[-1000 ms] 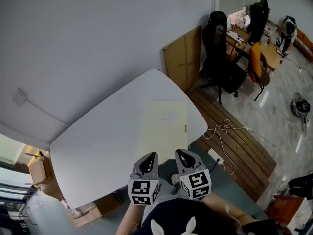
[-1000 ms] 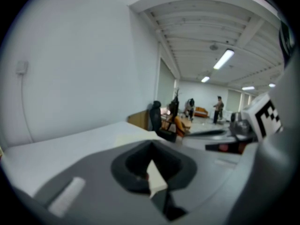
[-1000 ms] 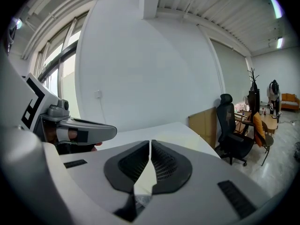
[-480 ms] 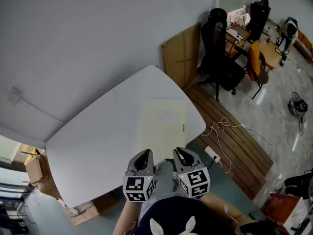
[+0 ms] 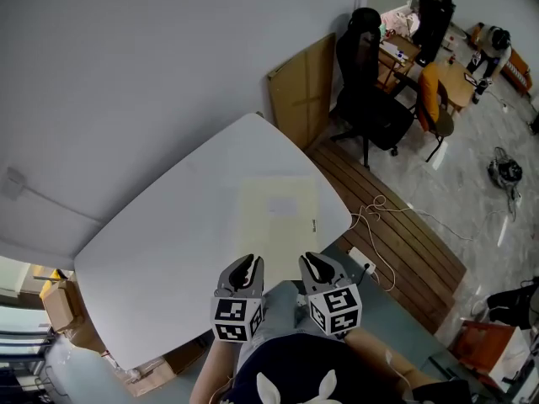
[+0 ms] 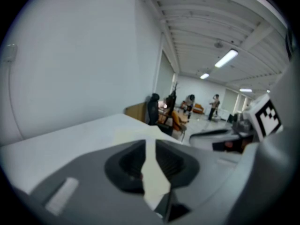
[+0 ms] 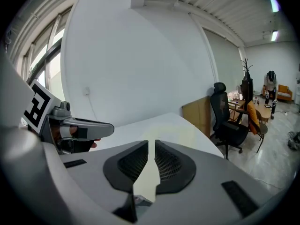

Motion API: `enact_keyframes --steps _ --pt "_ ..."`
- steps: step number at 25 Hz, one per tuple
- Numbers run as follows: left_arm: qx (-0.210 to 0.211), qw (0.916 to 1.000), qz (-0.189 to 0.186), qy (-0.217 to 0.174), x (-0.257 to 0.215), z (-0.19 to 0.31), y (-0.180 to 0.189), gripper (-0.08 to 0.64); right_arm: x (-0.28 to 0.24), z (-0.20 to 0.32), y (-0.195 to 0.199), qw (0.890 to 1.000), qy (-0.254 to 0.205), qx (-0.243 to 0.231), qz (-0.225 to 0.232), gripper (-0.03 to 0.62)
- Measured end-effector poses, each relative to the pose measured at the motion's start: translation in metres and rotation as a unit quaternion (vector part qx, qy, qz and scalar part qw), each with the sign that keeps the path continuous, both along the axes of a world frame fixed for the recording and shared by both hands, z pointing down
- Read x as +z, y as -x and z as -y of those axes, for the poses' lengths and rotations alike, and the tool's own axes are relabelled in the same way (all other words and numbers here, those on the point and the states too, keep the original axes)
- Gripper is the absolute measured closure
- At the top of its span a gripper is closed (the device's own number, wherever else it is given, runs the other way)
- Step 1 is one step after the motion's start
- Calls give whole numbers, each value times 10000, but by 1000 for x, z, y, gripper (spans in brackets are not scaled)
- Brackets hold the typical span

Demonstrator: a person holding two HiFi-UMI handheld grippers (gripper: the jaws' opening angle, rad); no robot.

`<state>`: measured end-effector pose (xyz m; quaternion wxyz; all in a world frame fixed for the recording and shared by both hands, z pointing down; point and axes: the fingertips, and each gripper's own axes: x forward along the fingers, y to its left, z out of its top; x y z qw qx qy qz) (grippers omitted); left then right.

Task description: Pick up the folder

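Note:
A pale yellow folder [image 5: 278, 221] lies flat on the white table [image 5: 168, 234], close to its right near edge. Both grippers hover side by side at the table's near edge, short of the folder and pointing at it. My left gripper [image 5: 248, 262] has just been opening its jaws; a narrow gap shows between them with nothing in it [image 6: 151, 142]. The folder [image 6: 133, 134] shows ahead of it. My right gripper [image 5: 310, 259] has its jaws together and empty [image 7: 152, 143], with the folder [image 7: 173, 128] beyond the tips.
A cardboard panel [image 5: 299, 95] leans on the wall behind the table's far corner, next to a black office chair [image 5: 364, 82]. A white cable [image 5: 379, 217] and power strip [image 5: 364, 263] lie on the wooden floor to the right. Cardboard boxes [image 5: 63, 305] sit under the table's left end.
Both grippers have shifted a little forward and lower at the table's near edge. The left jaws now show a slight gap. The folder has not moved.

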<state>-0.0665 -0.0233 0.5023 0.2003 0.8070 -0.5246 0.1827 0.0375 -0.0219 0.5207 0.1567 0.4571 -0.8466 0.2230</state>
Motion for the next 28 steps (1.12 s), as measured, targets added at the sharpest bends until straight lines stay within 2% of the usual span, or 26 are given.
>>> enact_keyframes --steps 5,9,15,28 --pt "190 9996 65 203 12 15 5 472 13 9 -3 9996 226 131 -135 577" --pt "275 9991 71 326 19 25 10 465 20 16 -2 9988 442 201 -120 504" --pt "491 9978 98 435 28 40 13 412 29 27 -5 9974 621 335 -169 460" --pt "608 9958 107 674 49 66 22 371 50 49 -11 9939 925 529 -285 399"
